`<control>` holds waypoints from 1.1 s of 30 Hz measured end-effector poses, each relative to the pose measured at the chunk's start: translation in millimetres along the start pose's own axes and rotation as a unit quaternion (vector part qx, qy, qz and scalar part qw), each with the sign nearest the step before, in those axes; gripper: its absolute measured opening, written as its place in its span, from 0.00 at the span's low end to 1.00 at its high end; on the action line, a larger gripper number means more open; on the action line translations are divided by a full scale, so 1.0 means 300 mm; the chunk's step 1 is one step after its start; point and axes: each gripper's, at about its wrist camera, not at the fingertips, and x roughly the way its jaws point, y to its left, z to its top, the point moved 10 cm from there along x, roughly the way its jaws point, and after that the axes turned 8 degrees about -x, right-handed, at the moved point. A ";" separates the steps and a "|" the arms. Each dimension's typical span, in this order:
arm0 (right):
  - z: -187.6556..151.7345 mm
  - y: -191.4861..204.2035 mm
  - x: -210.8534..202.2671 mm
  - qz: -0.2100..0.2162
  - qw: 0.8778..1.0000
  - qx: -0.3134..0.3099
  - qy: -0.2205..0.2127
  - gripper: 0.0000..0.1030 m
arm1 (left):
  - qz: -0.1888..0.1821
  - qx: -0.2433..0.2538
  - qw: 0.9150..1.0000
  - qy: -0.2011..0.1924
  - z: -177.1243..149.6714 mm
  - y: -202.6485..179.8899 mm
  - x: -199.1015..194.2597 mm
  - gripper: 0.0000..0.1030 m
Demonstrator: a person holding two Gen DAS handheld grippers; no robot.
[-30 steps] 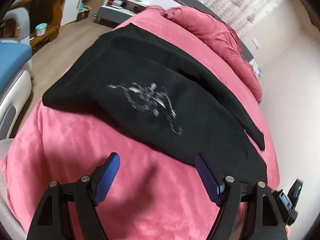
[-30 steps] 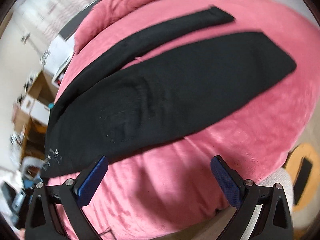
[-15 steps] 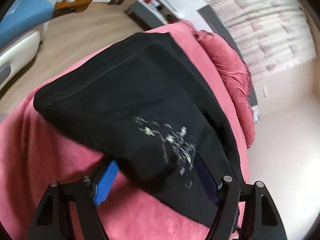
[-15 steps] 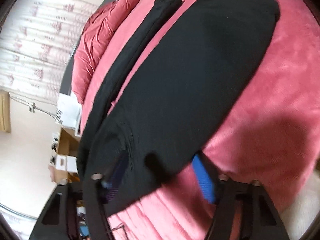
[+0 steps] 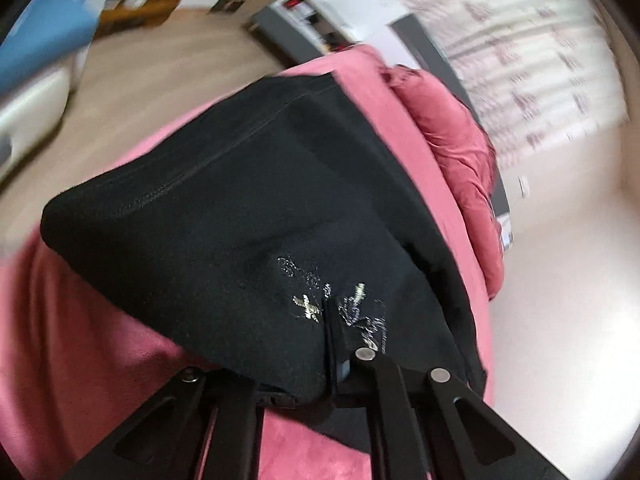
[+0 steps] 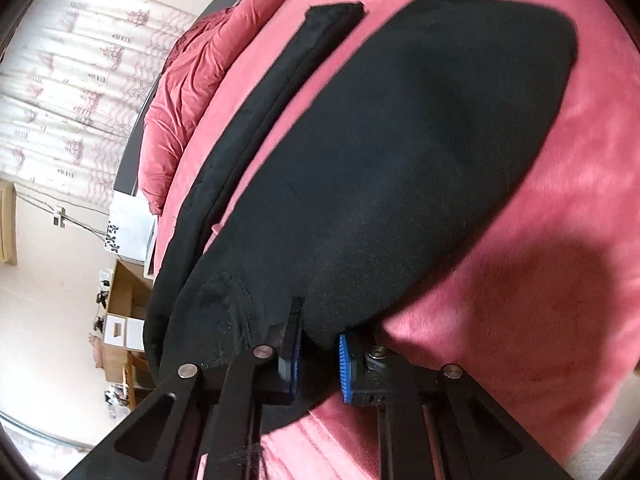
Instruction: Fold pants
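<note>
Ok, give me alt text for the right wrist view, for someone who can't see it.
The right gripper is pinching the near edge of black pants spread on a pink blanket. One leg fills the view; the other runs alongside to its left, toward a bunched pink duvet.

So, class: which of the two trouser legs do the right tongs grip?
The right tongs grip the wide near leg, not the thin far leg beyond a pink gap.

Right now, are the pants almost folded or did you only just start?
Only starting. The black pants lie flat on the pink blanket, legs apart, unfolded. Left gripper and right gripper each pinch the near edge. Every fold is left.
</note>
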 end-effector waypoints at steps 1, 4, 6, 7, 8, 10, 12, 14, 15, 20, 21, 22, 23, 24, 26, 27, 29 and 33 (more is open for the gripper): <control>0.008 0.011 -0.012 -0.002 1.000 -0.004 -0.005 0.13 | -0.005 0.012 1.000 -0.007 0.004 -0.025 -0.025 0.07; 0.034 0.039 -0.042 -0.004 1.000 -0.012 -0.019 0.12 | -0.018 0.017 1.000 -0.014 0.011 -0.052 -0.099 0.07; 0.063 0.059 -0.080 -0.008 0.999 -0.015 -0.043 0.12 | -0.020 0.014 1.000 -0.013 0.007 -0.052 -0.139 0.06; 0.068 0.069 -0.096 -0.008 0.999 -0.019 -0.046 0.12 | -0.020 0.014 1.000 -0.012 0.001 -0.052 -0.158 0.06; 0.070 0.079 -0.119 -0.006 0.998 -0.024 -0.050 0.12 | -0.021 0.014 1.000 -0.010 -0.004 -0.050 -0.175 0.06; 0.066 0.093 -0.162 -0.003 0.998 -0.036 -0.051 0.10 | -0.019 0.017 1.000 -0.005 -0.021 -0.037 -0.214 0.06; 0.056 0.098 -0.188 -0.007 0.998 -0.048 -0.048 0.10 | -0.013 0.022 1.000 -0.001 -0.036 -0.021 -0.233 0.06; 0.038 0.095 -0.202 -0.015 0.997 -0.059 -0.040 0.10 | -0.004 0.026 1.000 0.002 -0.054 -0.008 -0.245 0.06; 0.028 0.089 -0.206 -0.017 0.998 -0.058 -0.037 0.10 | -0.002 0.025 1.000 0.004 -0.071 -0.002 -0.253 0.06; -0.047 0.020 -0.209 -0.032 0.998 -0.048 -0.015 0.10 | 0.014 0.016 1.000 0.004 -0.125 0.042 -0.281 0.06; -0.055 0.006 -0.199 -0.037 0.998 -0.048 -0.009 0.10 | 0.024 0.019 1.000 0.005 -0.134 0.055 -0.277 0.07; -0.071 -0.010 -0.189 -0.043 0.998 -0.048 -0.002 0.10 | 0.035 0.019 0.999 0.006 -0.143 0.068 -0.268 0.07; -0.085 -0.026 -0.169 -0.048 0.998 -0.049 0.008 0.10 | 0.043 0.018 0.999 0.009 -0.148 0.076 -0.253 0.07; -0.091 -0.040 -0.153 -0.052 0.997 -0.051 0.016 0.11 | 0.050 0.018 0.999 0.011 -0.154 0.083 -0.240 0.07; -0.094 -0.058 -0.141 -0.046 0.998 -0.042 0.020 0.14 | 0.077 0.025 0.997 0.015 -0.178 0.115 -0.227 0.08; -0.085 -0.067 -0.140 -0.035 0.999 -0.030 0.017 0.16 | 0.091 0.031 0.995 0.019 -0.187 0.125 -0.210 0.10; -0.044 -0.091 -0.151 -0.028 1.000 -0.011 -0.002 0.34 | 0.104 0.050 0.993 0.035 -0.208 0.126 -0.176 0.15; 0.101 -0.178 -0.185 -0.023 0.997 0.044 -0.064 0.53 | 0.118 0.082 0.989 0.033 -0.221 0.120 -0.171 0.19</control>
